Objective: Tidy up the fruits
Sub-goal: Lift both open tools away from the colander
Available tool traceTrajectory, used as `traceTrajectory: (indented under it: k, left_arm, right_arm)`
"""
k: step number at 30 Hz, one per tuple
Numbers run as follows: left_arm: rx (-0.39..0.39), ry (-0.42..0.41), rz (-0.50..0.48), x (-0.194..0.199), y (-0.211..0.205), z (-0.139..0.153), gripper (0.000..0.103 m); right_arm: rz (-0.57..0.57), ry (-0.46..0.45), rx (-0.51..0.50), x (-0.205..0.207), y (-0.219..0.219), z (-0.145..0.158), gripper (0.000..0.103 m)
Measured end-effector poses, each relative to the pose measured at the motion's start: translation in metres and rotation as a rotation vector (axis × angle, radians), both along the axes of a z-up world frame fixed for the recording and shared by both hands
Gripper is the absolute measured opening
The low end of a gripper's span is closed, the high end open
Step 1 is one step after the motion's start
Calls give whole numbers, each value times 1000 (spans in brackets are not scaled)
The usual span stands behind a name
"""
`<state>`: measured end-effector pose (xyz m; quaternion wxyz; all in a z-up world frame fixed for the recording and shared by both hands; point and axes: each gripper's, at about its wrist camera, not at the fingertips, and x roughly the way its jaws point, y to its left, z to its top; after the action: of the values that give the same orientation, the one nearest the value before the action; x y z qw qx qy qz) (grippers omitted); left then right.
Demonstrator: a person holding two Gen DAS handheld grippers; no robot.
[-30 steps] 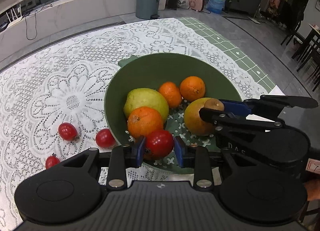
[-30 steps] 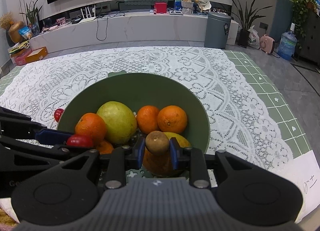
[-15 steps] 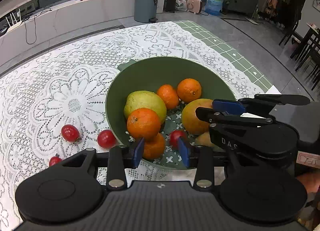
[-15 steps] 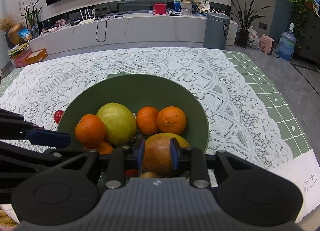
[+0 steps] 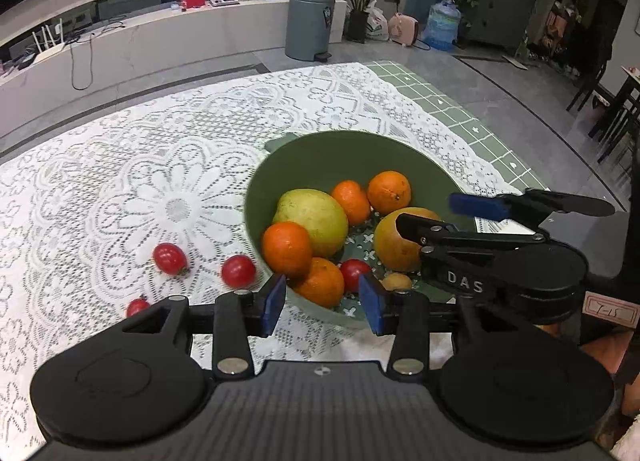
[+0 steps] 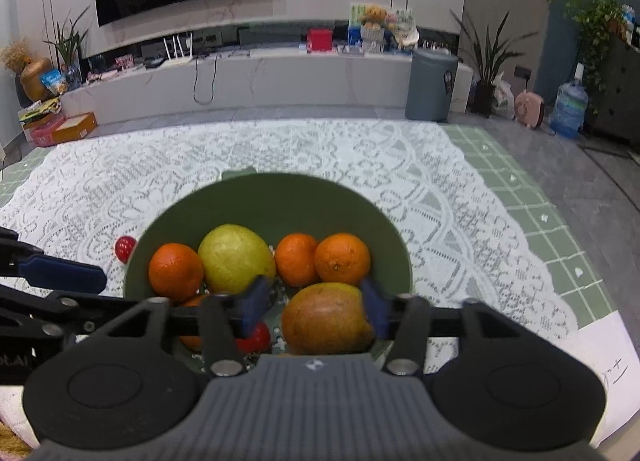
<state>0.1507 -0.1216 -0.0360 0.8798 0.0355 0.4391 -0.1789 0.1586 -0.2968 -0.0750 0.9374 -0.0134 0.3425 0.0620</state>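
A green bowl (image 5: 320, 153) (image 6: 276, 201) on the lace cloth holds a yellow-green pear (image 5: 310, 221), several oranges (image 5: 286, 247), a mango (image 5: 400, 239) (image 6: 324, 321), a red tomato (image 5: 354, 273) (image 6: 258, 337) and a small brown fruit (image 5: 396, 282). My left gripper (image 5: 322, 299) hangs over the bowl's near rim, jaws opening, nothing between the pads. My right gripper (image 6: 314, 303) (image 5: 436, 215) hovers above the mango, jaws opening and not pressing on it. Three tomatoes (image 5: 170, 258) lie on the cloth left of the bowl.
The lace tablecloth (image 5: 168, 181) covers a green checked table whose right edge (image 5: 500, 141) is near the bowl. A white paper (image 6: 600, 361) lies at the near right corner. A person's hand (image 5: 604, 349) shows behind the right gripper.
The left gripper let go of the red tomato, which now lies in the bowl, and drew back and up. The right gripper dropped the small brown fruit into the bowl and opened.
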Motion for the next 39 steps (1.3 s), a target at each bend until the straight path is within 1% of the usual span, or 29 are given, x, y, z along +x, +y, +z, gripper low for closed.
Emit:
traceTrajectory:
  k: [5,7,10,14,17,19,29,34,39]
  left_arm:
    - [-8,-23,29,-10,13,8,50]
    - [-11,-32,39,-14,19,12,50]
    - [-16,-43,61,-21,30,15,51]
    - [-24,-55,99,-28,47,20,52]
    - [-31,-59,127,-32,61,22,52]
    - [-32,-58,145,-35,71,23,52]
    - [-65,-35,222,-47,120,24,52]
    - [-77,-25,251,-52,140,19,52]
    - [-91,-18,274,-51,154,15,52]
  right_arm:
    - [9,-46,-35,-8,7,8,65]
    - [13,-62,-37,-12,9,11,65]
    - [29,-74,-25,-18,14,15,65]
    - [60,-74,28,-26,24,20,65]
    - [94,-63,67,-32,36,22,65]
    - [117,-56,75,-37,46,21,65]
    - [227,-24,64,-53,99,19,65]
    - [259,-11,54,-57,116,17,65]
    - [291,24,27,-54,131,13,65]
